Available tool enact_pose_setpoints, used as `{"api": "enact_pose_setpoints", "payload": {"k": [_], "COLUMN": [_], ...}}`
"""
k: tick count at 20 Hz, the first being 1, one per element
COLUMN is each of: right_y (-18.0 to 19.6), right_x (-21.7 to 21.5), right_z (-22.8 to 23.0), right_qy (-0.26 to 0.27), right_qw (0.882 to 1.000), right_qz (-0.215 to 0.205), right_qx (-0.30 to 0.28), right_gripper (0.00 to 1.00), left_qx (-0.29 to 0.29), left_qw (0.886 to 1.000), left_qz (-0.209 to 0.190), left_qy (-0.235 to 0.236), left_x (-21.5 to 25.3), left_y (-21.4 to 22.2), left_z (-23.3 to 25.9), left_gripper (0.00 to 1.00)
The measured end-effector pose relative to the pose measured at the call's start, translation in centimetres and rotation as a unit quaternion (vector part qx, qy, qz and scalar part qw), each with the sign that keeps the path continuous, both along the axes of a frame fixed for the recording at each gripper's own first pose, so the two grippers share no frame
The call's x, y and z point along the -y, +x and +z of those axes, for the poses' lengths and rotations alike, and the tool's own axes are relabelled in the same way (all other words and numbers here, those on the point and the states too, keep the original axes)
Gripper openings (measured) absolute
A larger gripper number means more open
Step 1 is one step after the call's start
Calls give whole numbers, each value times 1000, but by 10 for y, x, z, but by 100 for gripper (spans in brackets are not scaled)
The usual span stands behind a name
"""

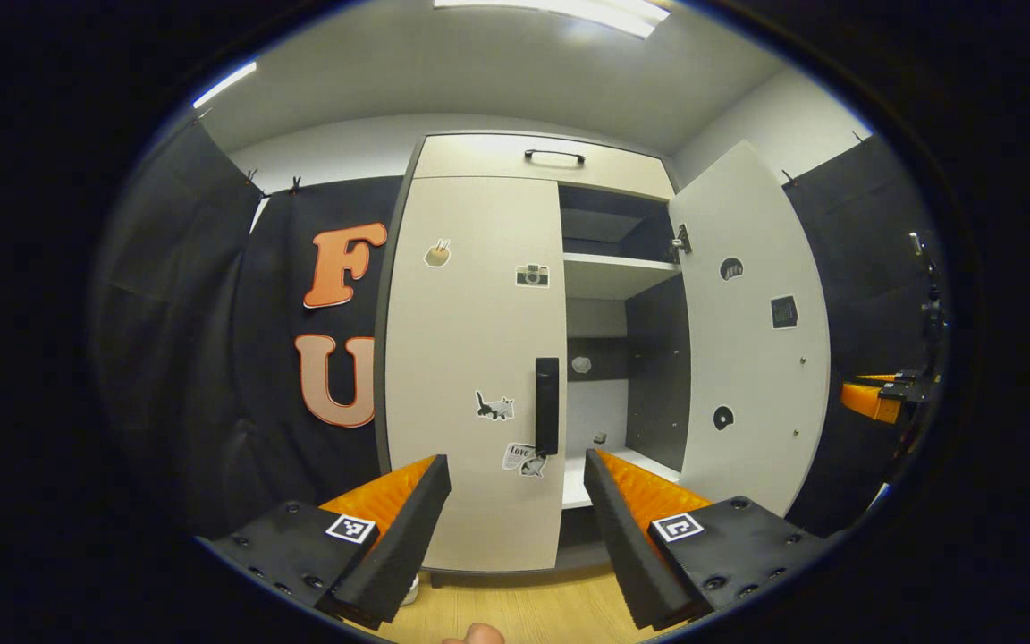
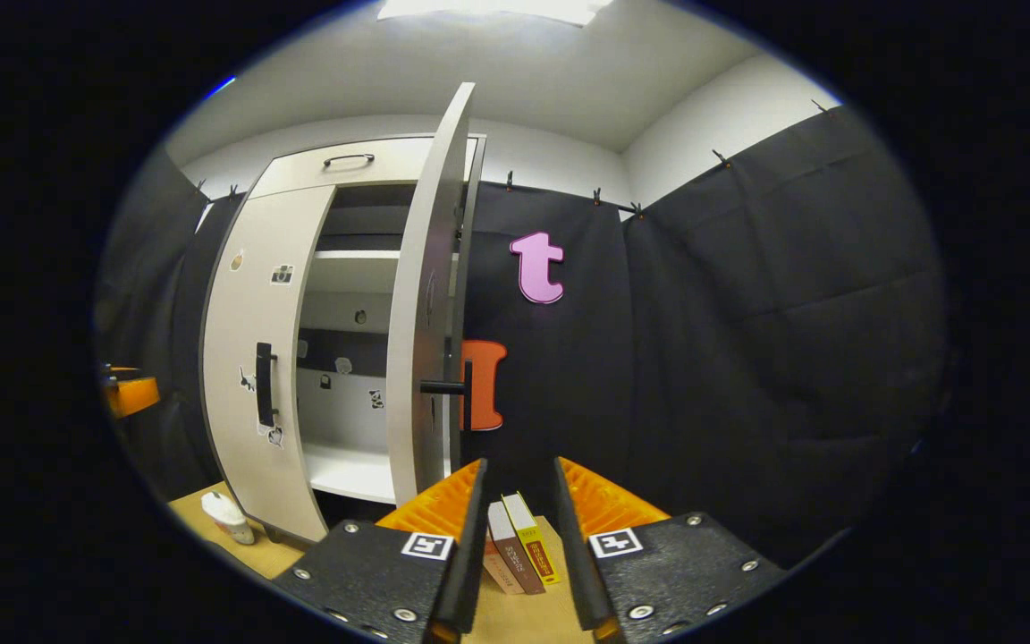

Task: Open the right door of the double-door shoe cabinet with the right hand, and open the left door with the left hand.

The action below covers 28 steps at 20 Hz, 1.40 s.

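Lining up on the handle (image 1: pixel 547 405) of the shut left door (image 1: pixel 470 358), the left gripper (image 1: pixel 515 501) gapes empty, right door (image 1: pixel 752 331) already swung wide.

Left tongs (image 1: pixel 517 483) spread wide at frame bottom, gripping nothing. Right tongs (image 2: pixel 519 487) parted narrower at bottom centre, also gripping nothing, both pointing forward.

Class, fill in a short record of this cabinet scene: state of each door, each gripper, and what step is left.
right door: swung open
left door: closed, handle untouched
left gripper: open, facing that handle, apart from it
right gripper: open, holding nothing
books: on the table past the right gripper
step left: open the left door
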State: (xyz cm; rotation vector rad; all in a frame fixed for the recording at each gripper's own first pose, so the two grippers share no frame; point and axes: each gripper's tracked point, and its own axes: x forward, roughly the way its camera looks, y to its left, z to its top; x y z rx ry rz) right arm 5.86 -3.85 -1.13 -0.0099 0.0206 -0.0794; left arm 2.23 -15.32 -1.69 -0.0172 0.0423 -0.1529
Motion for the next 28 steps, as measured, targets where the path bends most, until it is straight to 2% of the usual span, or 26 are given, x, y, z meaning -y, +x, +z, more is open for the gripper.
{"api": "enact_pose_setpoints", "payload": {"k": [3,7,8,9,14,19,23,24,26,27,28], "right_y": [-4,-5,-5,-6,-11,-11,-14,-13,-13,-14,-13], "right_x": [7,2,2,1,10,15,14,14,14,14,13], "right_z": [1,5,5,6,12,6,3,3,2,1,-1], "right_qy": [-3,-1,2,5,2,3,5,5,6,7,8], "right_qw": [1000,1000,1000,1000,999,999,999,999,999,999,999], "right_qz": [-13,-6,-4,-1,-8,-15,-12,-12,-11,-11,-9], "right_qx": [6,16,18,21,43,39,41,42,43,43,41], "right_gripper": [86,97,97,93,93,93,93,88,88,93,93], "left_qx": [-8,-7,-9,-15,-29,-21,-23,-27,-47,-52,-53], "left_qw": [1000,1000,1000,1000,999,1000,999,999,999,998,998], "left_qz": [-6,-19,-17,-13,-6,8,19,19,15,18,18], "left_qy": [7,12,17,23,21,-1,12,10,6,4,4], "left_x": [18,44,46,48,57,56,55,56,58,58,57], "left_y": [21,59,68,78,120,160,184,189,198,202,206], "left_z": [-7,-13,-15,-19,-30,-25,-31,-34,-45,-49,-51], "left_gripper": [96,96,96,96,96,96,96,95,96,97,97]}}
